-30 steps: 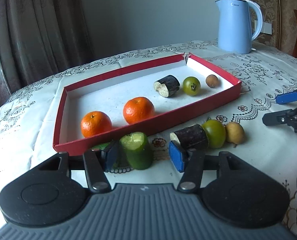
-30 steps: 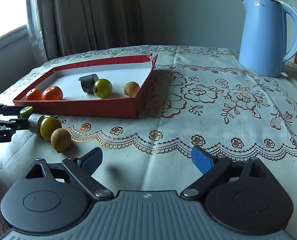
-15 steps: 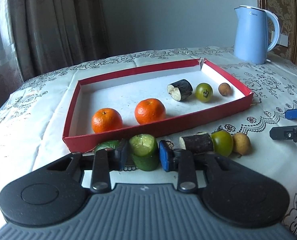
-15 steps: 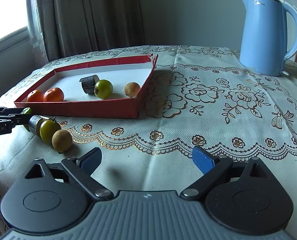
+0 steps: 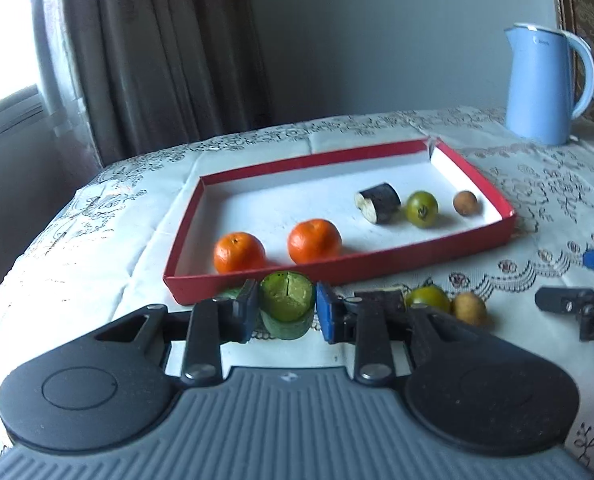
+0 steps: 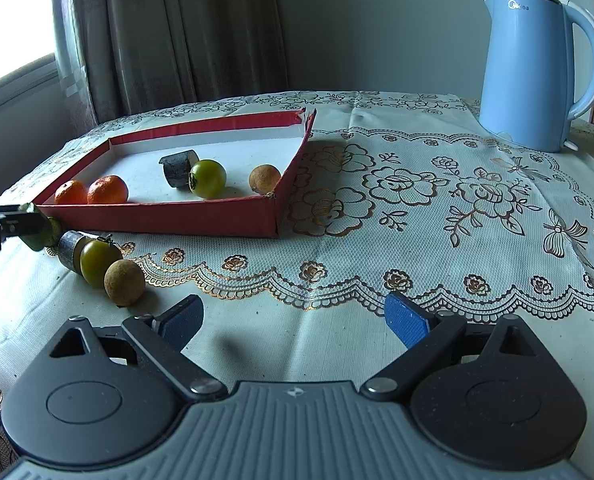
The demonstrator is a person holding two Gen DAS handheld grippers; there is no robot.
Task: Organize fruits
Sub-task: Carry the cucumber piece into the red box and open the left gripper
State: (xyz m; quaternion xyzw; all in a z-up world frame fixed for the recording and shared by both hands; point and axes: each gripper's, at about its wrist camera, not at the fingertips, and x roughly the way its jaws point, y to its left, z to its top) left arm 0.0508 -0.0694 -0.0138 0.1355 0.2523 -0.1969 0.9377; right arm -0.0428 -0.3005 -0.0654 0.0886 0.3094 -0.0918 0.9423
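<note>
**A:** What is the left gripper (image 5: pixel 285 309) doing?

**B:** Its jaws are clamped on a green cucumber chunk (image 5: pixel 287 305), cut face towards the camera, just in front of the red tray (image 5: pixel 425 249). Gripped by its sides, the chunk looks ready to clear the tray's low wall.

**A:** And the tray itself?

**B:** Along its near side sit two tangerines (image 5: pixel 239 253), then a dark eggplant piece (image 5: pixel 378 202), a green tomato (image 5: pixel 422 209) and a small brown longan (image 5: pixel 465 203). There is room between the tangerines and the eggplant piece, so that gap is probably where the cucumber belongs.

**A:** What remains outside?

**B:** On the tablecloth (image 6: pixel 417 216), touching one another in a row: another eggplant piece (image 6: pixel 69 251), another green tomato (image 6: pixel 100 262) and a longan (image 6: pixel 124 282). They mirror the row inside, likely awaiting pairing.

**A:** The right gripper (image 6: pixel 293 323)?

**B:** Its jaws are spread wide and hold nothing, low over bare cloth, presumably waiting its turn. A blue kettle (image 6: pixel 537 68) stands well apart.
</note>
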